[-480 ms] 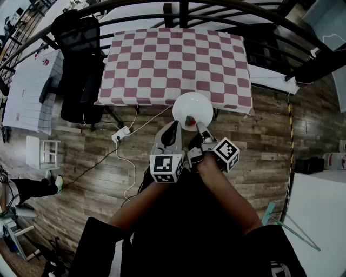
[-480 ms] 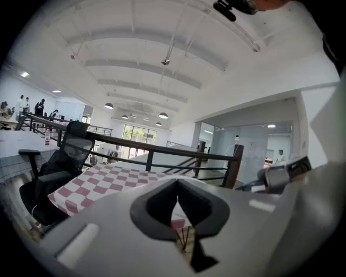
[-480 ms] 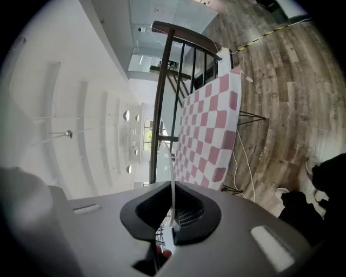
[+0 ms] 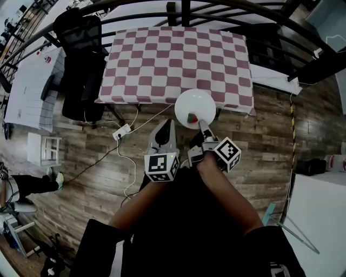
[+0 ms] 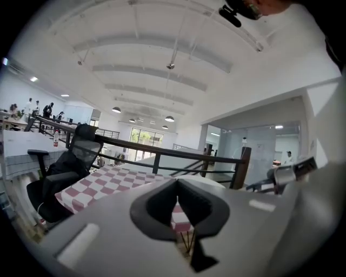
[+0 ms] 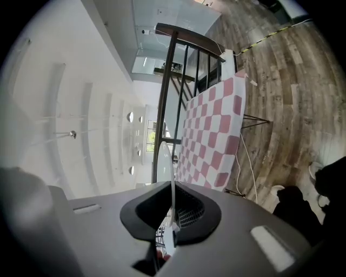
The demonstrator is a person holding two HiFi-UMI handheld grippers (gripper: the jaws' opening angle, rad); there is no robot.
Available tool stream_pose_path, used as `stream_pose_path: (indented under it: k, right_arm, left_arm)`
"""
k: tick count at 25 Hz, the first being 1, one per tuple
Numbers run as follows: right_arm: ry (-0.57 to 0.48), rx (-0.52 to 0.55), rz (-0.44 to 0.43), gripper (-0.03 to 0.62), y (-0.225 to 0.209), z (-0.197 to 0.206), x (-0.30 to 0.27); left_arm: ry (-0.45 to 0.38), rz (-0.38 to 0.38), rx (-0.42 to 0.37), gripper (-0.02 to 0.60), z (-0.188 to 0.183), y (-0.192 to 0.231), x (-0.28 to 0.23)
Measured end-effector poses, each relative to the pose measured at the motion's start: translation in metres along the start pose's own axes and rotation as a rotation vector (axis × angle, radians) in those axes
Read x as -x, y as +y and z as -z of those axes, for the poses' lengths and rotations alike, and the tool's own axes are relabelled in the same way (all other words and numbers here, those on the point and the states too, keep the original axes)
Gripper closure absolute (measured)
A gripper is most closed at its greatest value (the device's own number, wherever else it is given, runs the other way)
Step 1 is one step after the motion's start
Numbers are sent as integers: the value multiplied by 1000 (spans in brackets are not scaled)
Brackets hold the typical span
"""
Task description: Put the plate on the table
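The white plate [image 4: 195,107] hangs over the wooden floor just off the near edge of the table with the red and white checked cloth [image 4: 162,65]. My right gripper [image 4: 201,126] is shut on the plate's near rim, where a small red and green mark shows. In the right gripper view the plate [image 6: 168,162] runs edge-on between the jaws of that gripper [image 6: 173,189], with the checked table [image 6: 216,135] beyond. My left gripper [image 4: 164,134] is to the left of the plate, shut and holding nothing. In the left gripper view its tips [image 5: 177,182] meet in front of the table [image 5: 102,181].
A black office chair [image 4: 81,65] stands at the table's left end, beside another white table [image 4: 30,86]. A power strip [image 4: 121,132] with cables lies on the floor under the near edge. A dark railing [image 4: 184,8] curves behind the table. A white stool [image 4: 43,151] is at the left.
The left gripper has shifted a little to the left, away from the plate. The plate and right gripper have edged slightly towards the table.
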State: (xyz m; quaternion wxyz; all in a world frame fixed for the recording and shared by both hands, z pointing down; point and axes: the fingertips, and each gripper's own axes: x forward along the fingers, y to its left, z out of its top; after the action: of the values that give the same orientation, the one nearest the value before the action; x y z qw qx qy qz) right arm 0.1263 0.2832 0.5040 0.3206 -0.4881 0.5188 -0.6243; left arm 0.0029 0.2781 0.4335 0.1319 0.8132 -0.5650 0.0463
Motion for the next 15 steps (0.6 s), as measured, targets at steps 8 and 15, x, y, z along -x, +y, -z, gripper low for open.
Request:
stream_pose_path:
  k: [8, 15]
  right_arm:
    - [-25, -23, 60, 585, -20, -14, -12]
    - [-15, 5, 37, 586, -6, -29, -55]
  left_arm:
    - [20, 21, -11, 573, 9, 0, -22]
    - [28, 38, -4, 573, 0, 16, -67]
